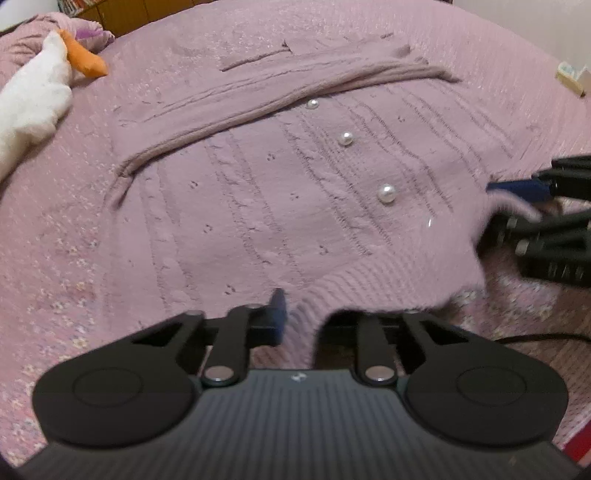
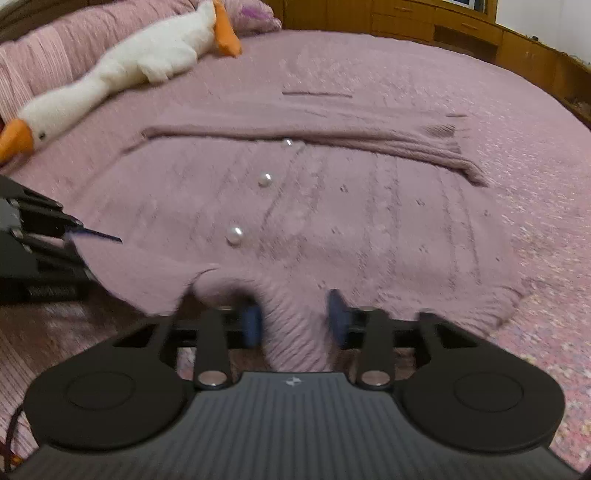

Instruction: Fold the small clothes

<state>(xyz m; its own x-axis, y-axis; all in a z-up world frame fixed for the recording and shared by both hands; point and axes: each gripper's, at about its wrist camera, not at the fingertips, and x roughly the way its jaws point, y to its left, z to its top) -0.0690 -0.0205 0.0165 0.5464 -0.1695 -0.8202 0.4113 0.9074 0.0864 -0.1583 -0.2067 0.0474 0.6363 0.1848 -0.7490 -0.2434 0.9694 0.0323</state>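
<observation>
Lying flat on a pink bedspread (image 1: 55,229), a mauve knitted cardigan (image 1: 258,192) spreads out ahead of both grippers, its ribbed hem nearest them and its sleeves folded across the chest at the far end. A row of pearl buttons (image 1: 386,193) runs up the front placket, away from the fingers.

The left gripper (image 1: 299,317) sits at the near hem, its jaws drawn close together on a bunched ridge of ribbed knit. One blue pad (image 1: 277,310) shows at the left of that ridge; the other is buried under the cloth, so the fabric looks pinched between them.

The right gripper (image 2: 295,317), seen in its own view, straddles another fold of the hem (image 2: 291,332). Its two blue pads (image 2: 338,314) stand apart, with the ridge of knit rising between them and a gap on the right side, so the jaws are spread and not pressing on the cloth. From the left wrist view this gripper appears at the right edge, blurred, at the cardigan's corner.

Beyond the cardigan, to the far left of both grippers, a white plush goose (image 2: 122,66) with an orange beak and feet lies along the bed's edge. Wooden cabinets (image 2: 424,22) stand past the bed. No container appears in either view.
</observation>
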